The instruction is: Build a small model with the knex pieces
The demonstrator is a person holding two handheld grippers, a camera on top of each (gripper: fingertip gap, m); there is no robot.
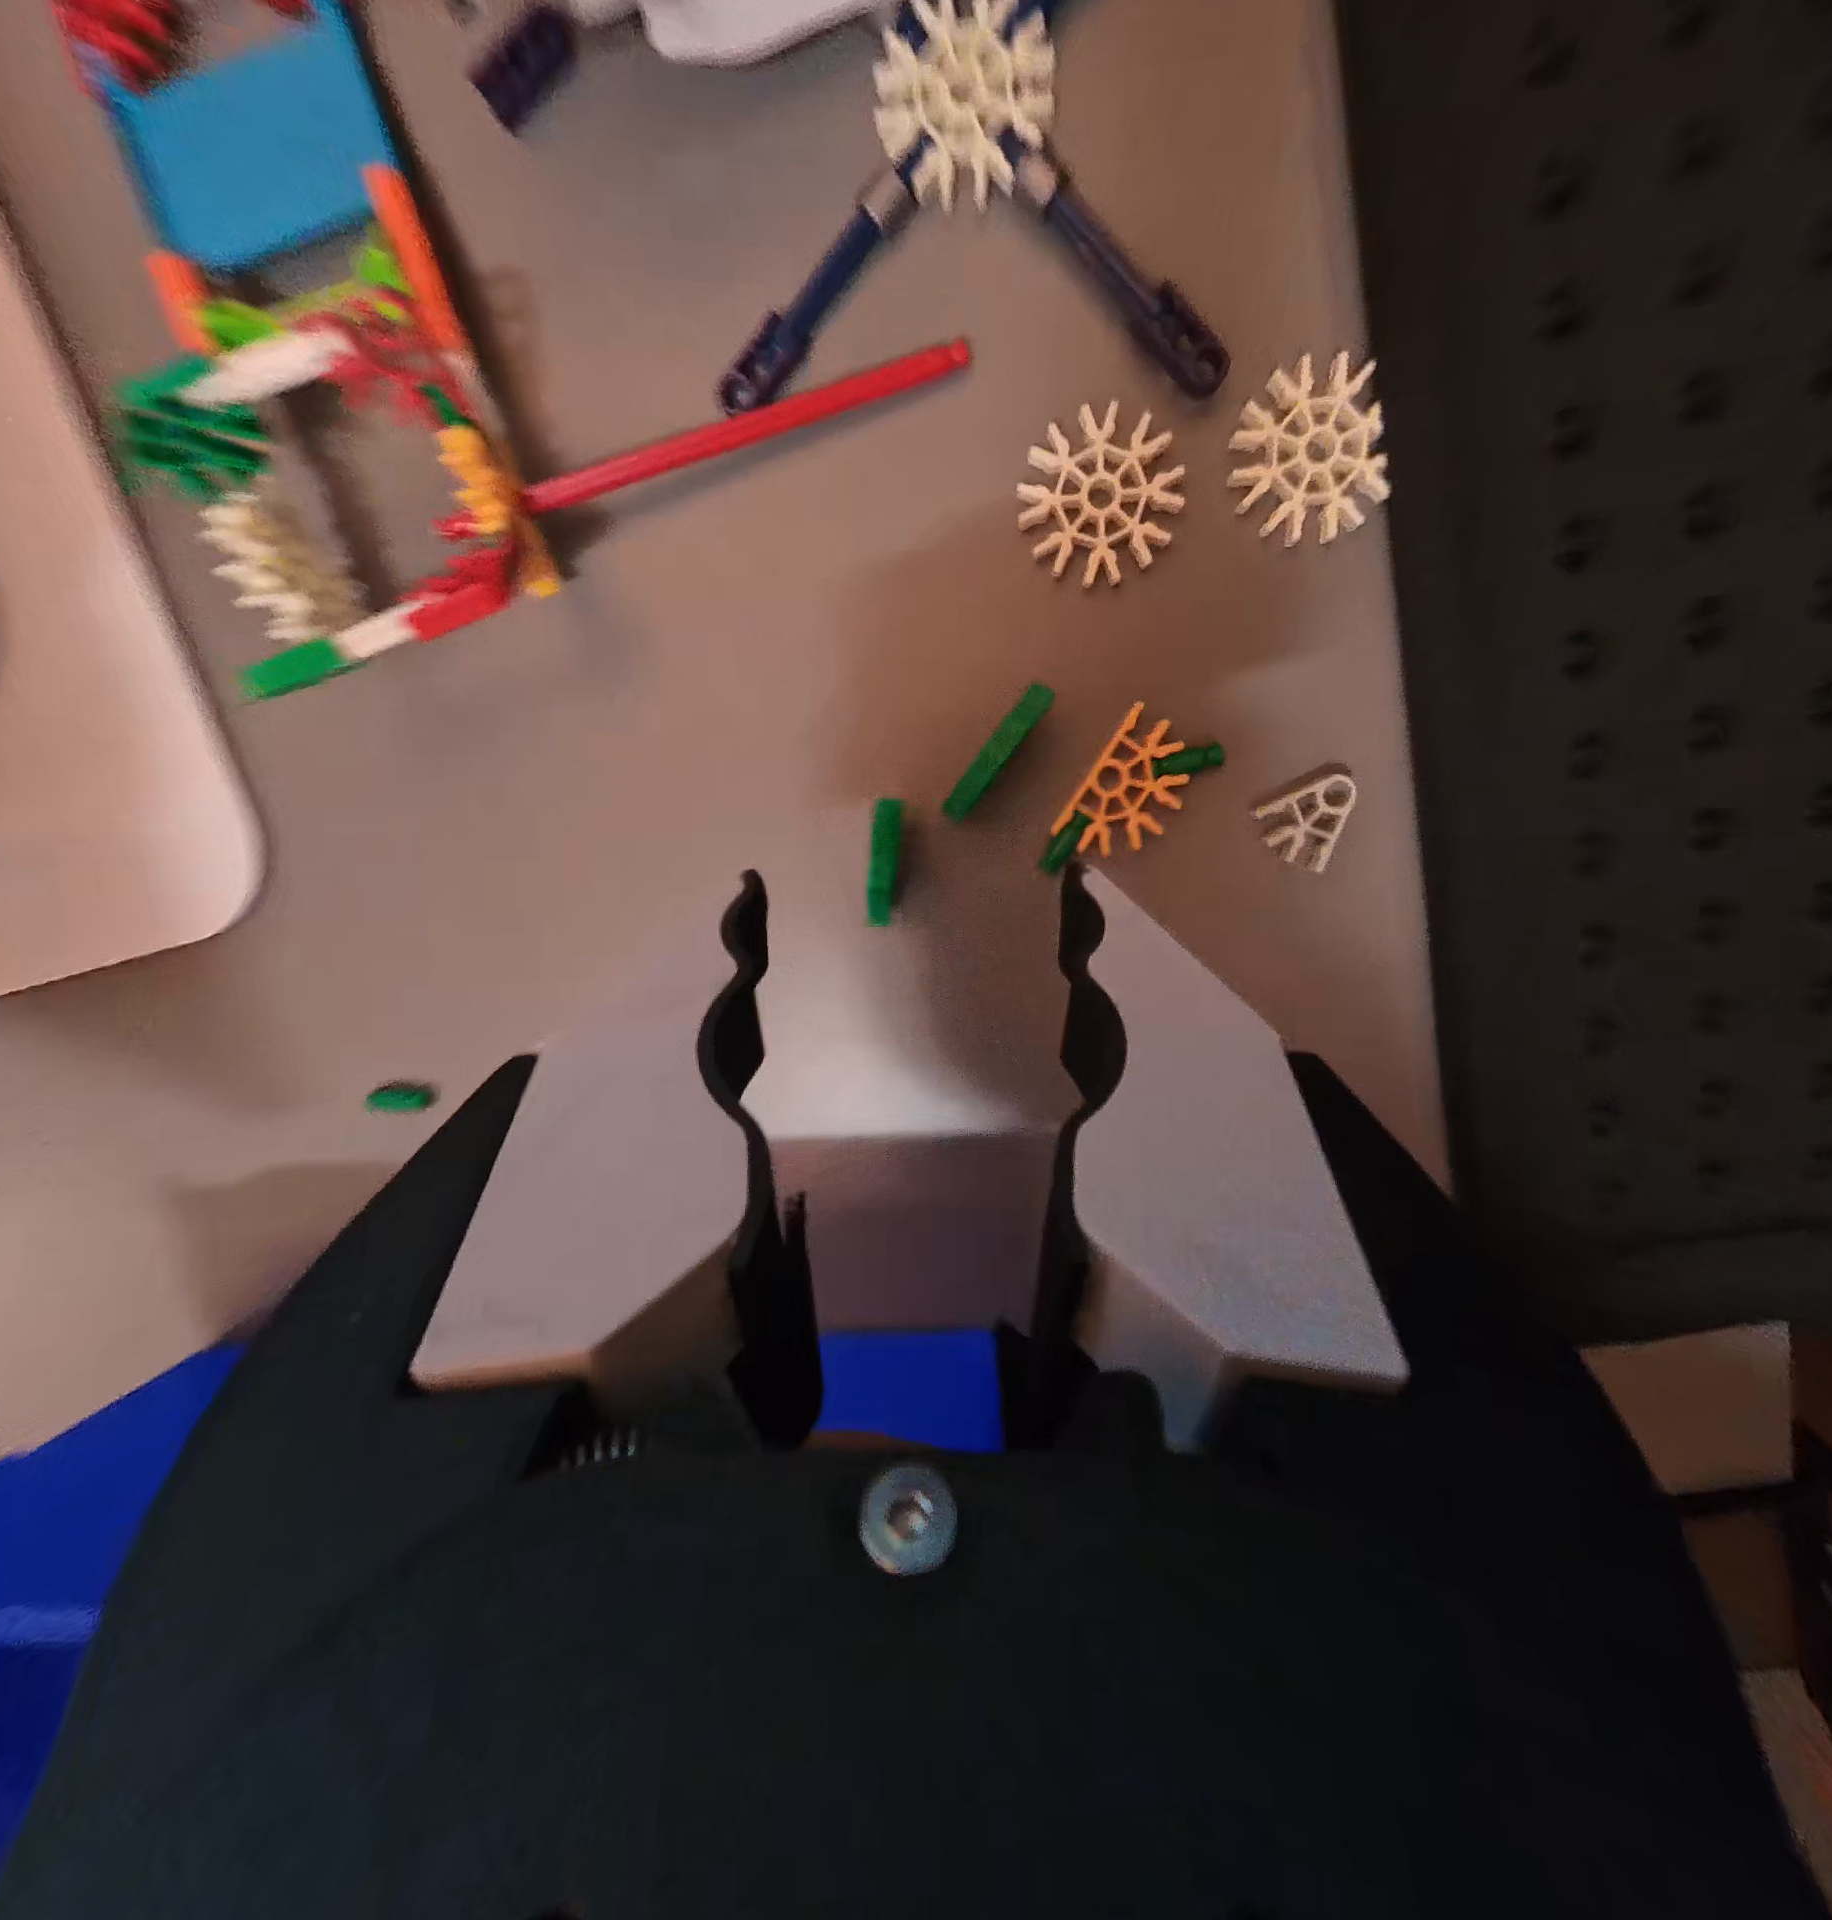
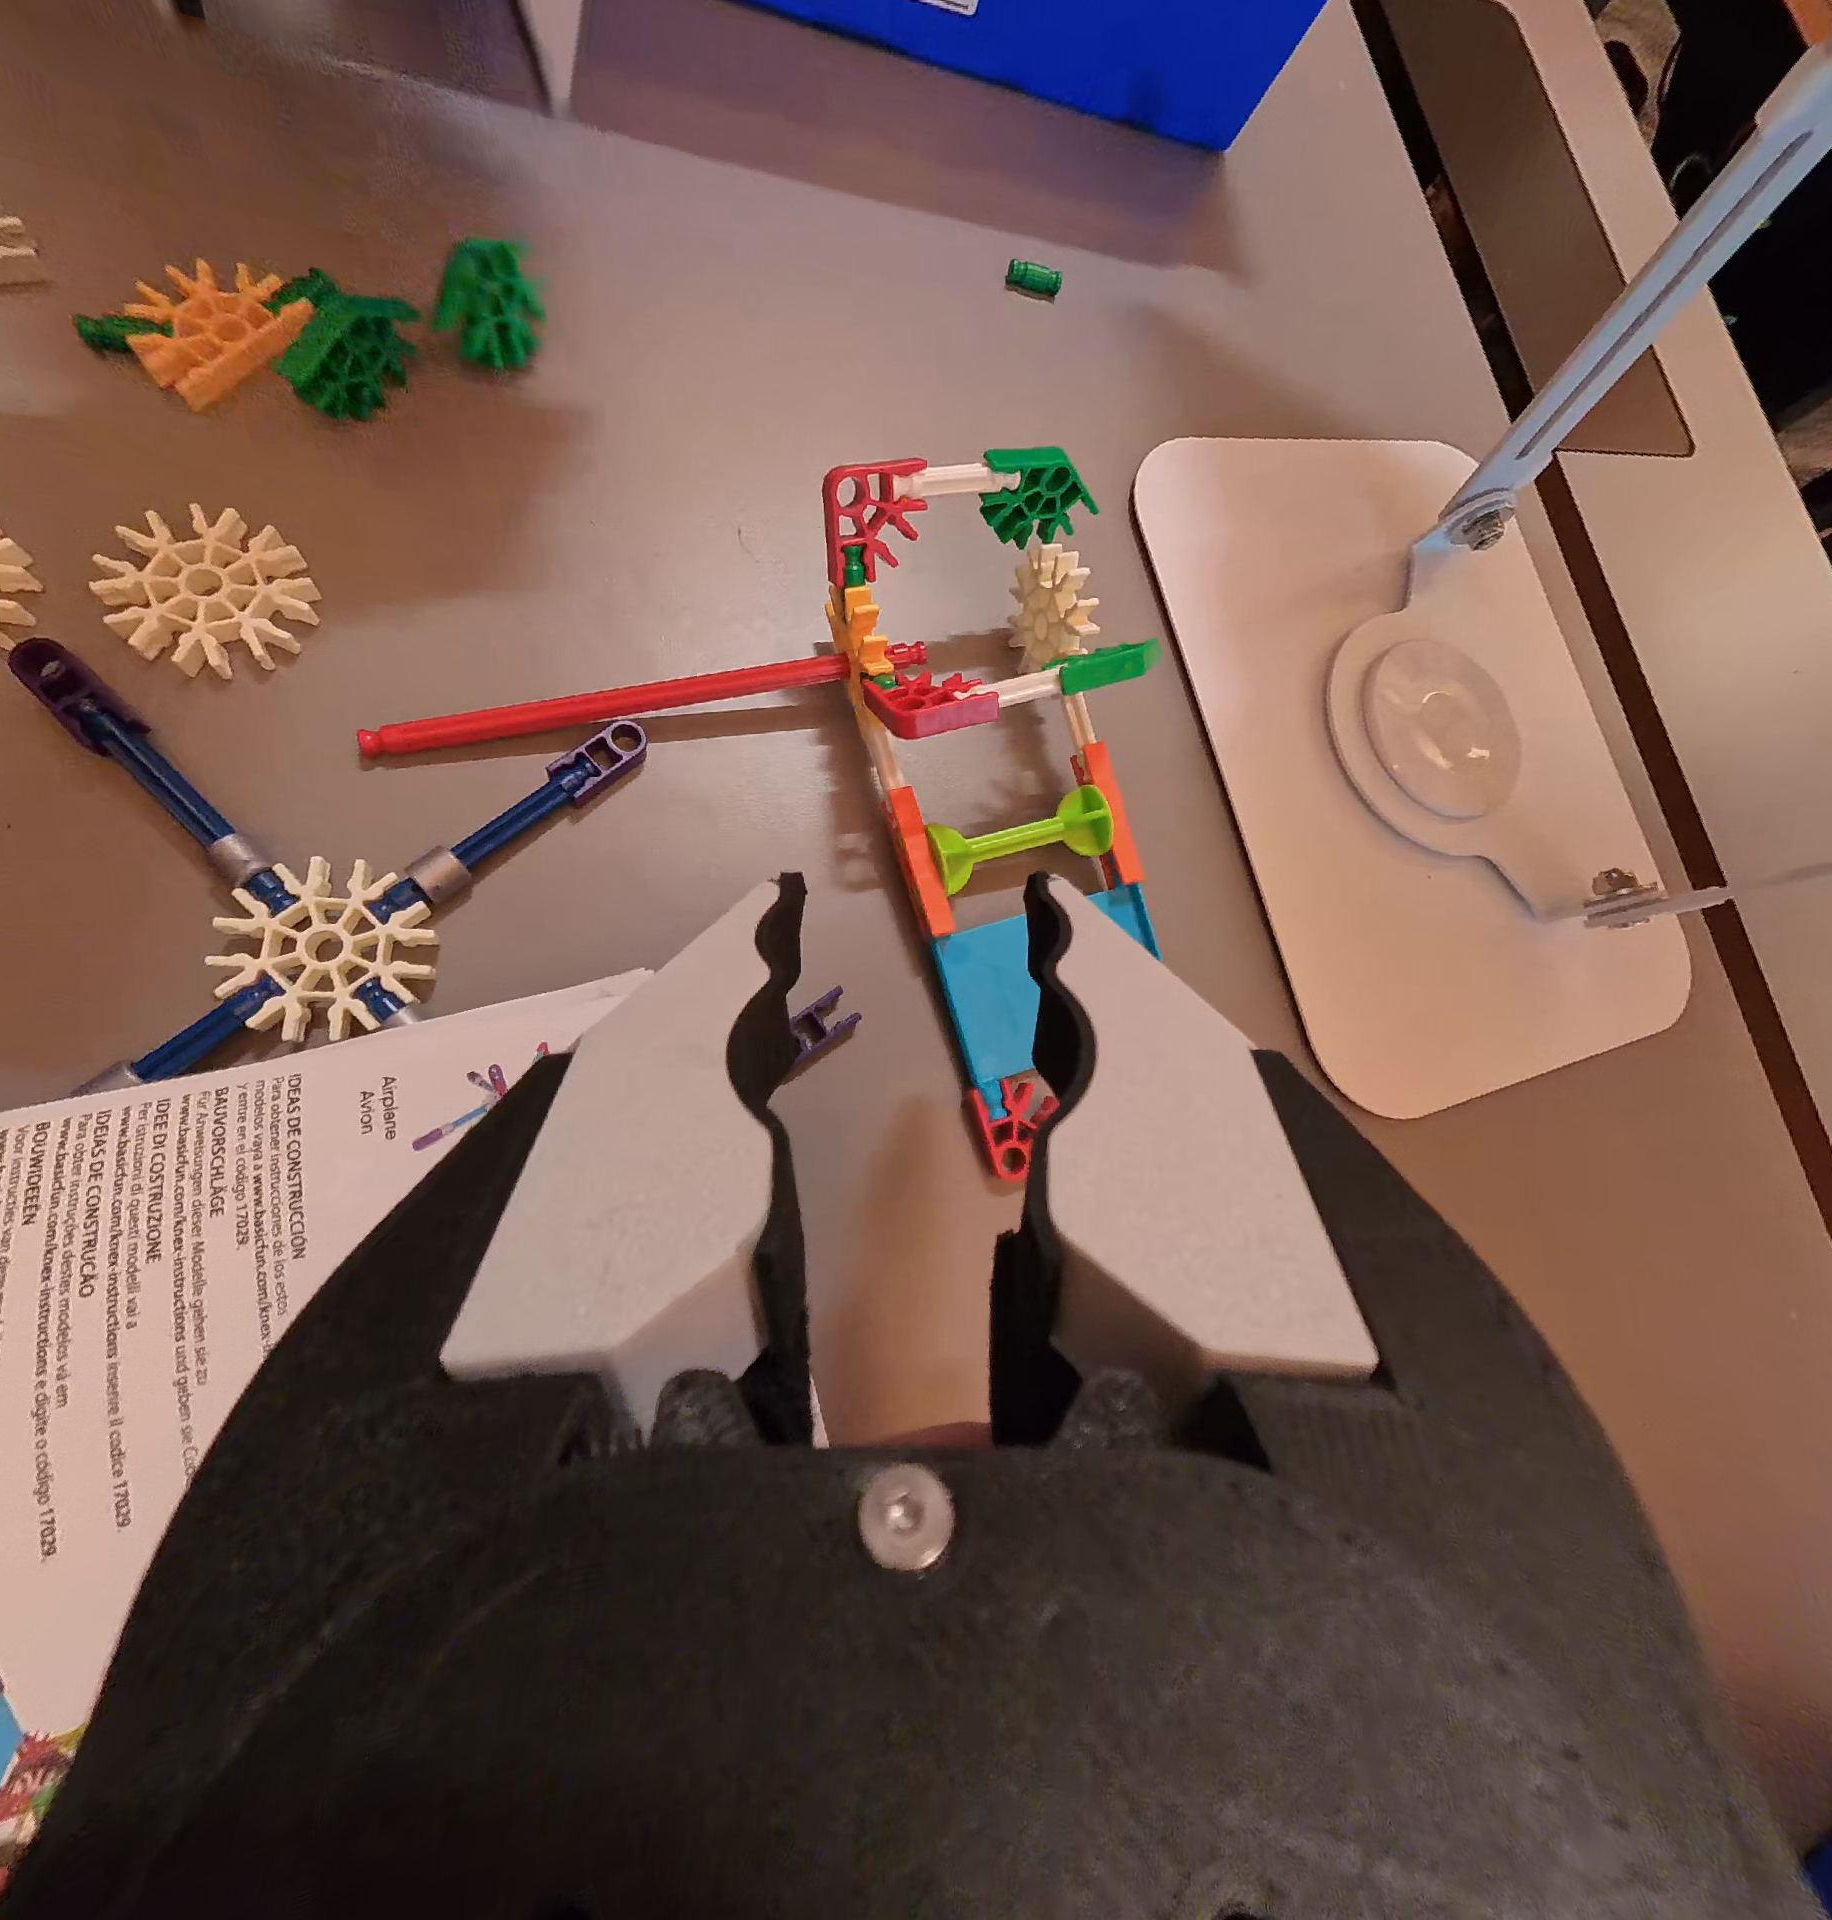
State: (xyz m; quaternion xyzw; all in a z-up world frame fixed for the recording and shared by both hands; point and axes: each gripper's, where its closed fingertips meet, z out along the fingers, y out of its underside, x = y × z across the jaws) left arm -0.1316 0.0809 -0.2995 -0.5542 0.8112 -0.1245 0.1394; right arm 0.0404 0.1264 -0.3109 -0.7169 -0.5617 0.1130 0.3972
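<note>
This is looking like an office or a hobby desk, not a kitchen or a workshop. A smooth grey-brown tabletop (image 2: 683, 208) is carrying loose plastic construction-toy pieces: cream snowflake-shaped connectors (image 2: 205, 590) are lying at nine o'clock in the right wrist view, and a half-built colourful rod-and-connector model (image 2: 979, 727) is lying near the centre. A printed white instruction leaflet (image 2: 112, 1299) is lying at eight o'clock. A flat silver metal stand base with a thin slanted arm (image 2: 1411, 769) is sitting at three o'clock. A blue plastic box (image 2: 1099, 52) is standing at twelve o'clock. In the left wrist view, a dark perforated panel (image 1: 1639, 623) is running along the table edge at three o'clock.
</note>
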